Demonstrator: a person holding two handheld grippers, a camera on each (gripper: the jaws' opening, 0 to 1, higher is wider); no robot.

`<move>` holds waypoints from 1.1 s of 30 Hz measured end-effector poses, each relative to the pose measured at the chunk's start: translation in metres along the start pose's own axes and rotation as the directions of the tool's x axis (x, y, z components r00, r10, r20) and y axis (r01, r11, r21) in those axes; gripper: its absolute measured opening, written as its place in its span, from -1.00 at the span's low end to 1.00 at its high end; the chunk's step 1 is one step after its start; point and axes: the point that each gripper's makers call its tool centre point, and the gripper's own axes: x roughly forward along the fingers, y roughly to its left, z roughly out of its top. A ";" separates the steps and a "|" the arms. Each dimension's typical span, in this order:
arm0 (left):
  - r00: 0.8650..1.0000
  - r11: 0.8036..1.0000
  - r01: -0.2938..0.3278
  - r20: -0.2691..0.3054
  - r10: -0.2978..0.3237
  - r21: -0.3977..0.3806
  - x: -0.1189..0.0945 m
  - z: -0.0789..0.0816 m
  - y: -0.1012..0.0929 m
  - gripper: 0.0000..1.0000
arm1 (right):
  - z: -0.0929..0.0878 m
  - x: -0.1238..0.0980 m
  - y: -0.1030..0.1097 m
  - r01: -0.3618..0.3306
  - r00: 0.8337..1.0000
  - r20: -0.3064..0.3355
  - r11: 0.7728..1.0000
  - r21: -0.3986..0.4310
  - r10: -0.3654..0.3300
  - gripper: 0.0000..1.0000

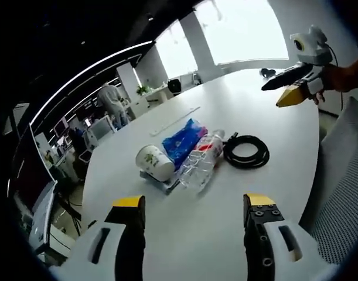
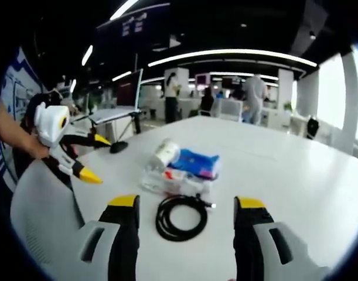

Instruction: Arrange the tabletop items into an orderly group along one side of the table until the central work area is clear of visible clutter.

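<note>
The large white oval table [image 1: 225, 234] is carrying a small cluster of items near its middle. In the left gripper view, a white paper cup with a green print [image 1: 154, 162] is lying on its side, touching a blue plastic packet [image 1: 183, 141] and a crumpled clear plastic bottle with a red-and-white label [image 1: 202, 161]. Just beside the bottle, a coiled black cable [image 1: 246, 151] is resting flat on the tabletop.

The left gripper [image 1: 194, 211] is hovering over the near edge of the table with its yellow-tipped jaws standing wide apart and holding nothing. The right gripper [image 1: 287, 88] is appearing at the upper right of that view, held in a person's hand above the far side of the table; its jaws are standing slightly apart and empty.

In the right gripper view, the right gripper [image 2: 187, 208] is showing its jaws spread wide, framing the cable, with nothing between them. People are standing at desks in the background office.
</note>
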 end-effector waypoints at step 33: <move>0.984 0.991 0.125 -0.129 -0.119 0.040 0.032 -0.011 -0.001 0.19 | -0.023 0.024 -0.013 -0.024 0.995 -0.092 0.998 0.059 0.029 0.04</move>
